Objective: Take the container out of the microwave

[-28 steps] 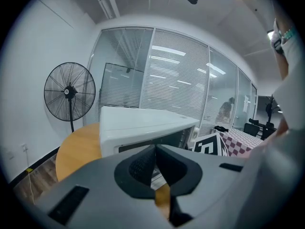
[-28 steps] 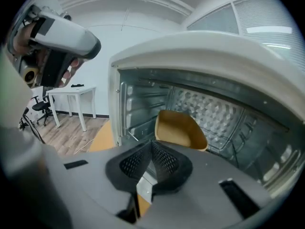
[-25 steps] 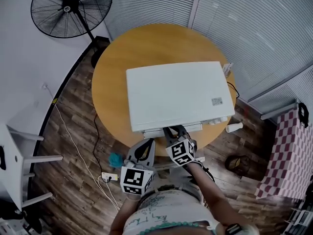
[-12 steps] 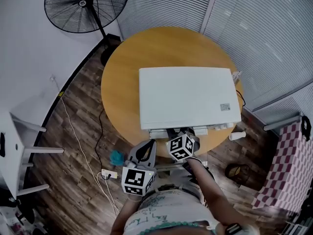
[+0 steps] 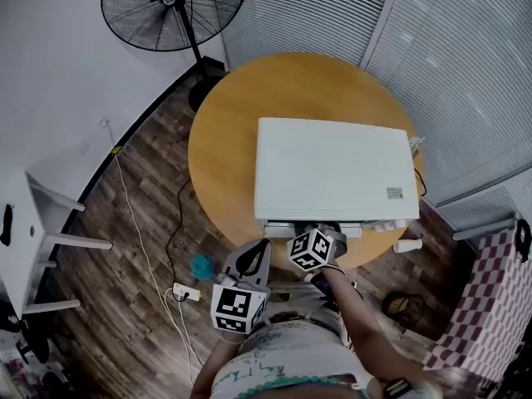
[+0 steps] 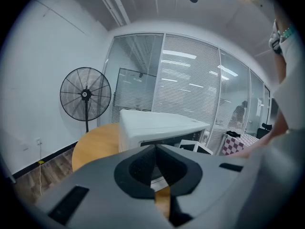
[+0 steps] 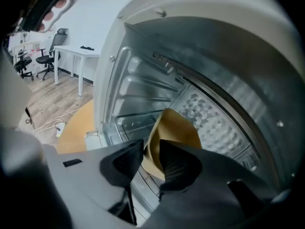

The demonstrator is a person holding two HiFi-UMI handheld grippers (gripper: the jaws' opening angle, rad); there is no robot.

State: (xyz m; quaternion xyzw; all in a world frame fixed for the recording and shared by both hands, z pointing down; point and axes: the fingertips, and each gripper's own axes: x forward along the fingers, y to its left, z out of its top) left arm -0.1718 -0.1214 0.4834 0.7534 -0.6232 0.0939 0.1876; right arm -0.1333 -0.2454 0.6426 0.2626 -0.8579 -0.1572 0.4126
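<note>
From overhead, the white microwave (image 5: 332, 169) sits on the round wooden worktop (image 5: 224, 156). The right gripper (image 5: 309, 238) reaches into its front opening while the left gripper (image 5: 249, 258) hangs back just off the worktop's edge. The container itself is hidden from up here. To my eye the step is getting a hold on it, and that wants a firm, square bite on the rim before any pull, then a level draw straight out so the container clears the opening without tipping. In the left gripper view, the jaws are pressed together on nothing and aimed at the microwave's front. In the right gripper view, the tan container (image 7: 174, 128) stands inside the oven on its floor. Its near rim is between the jaws, which are closing on it (I can't say they've clamped it yet).
</note>
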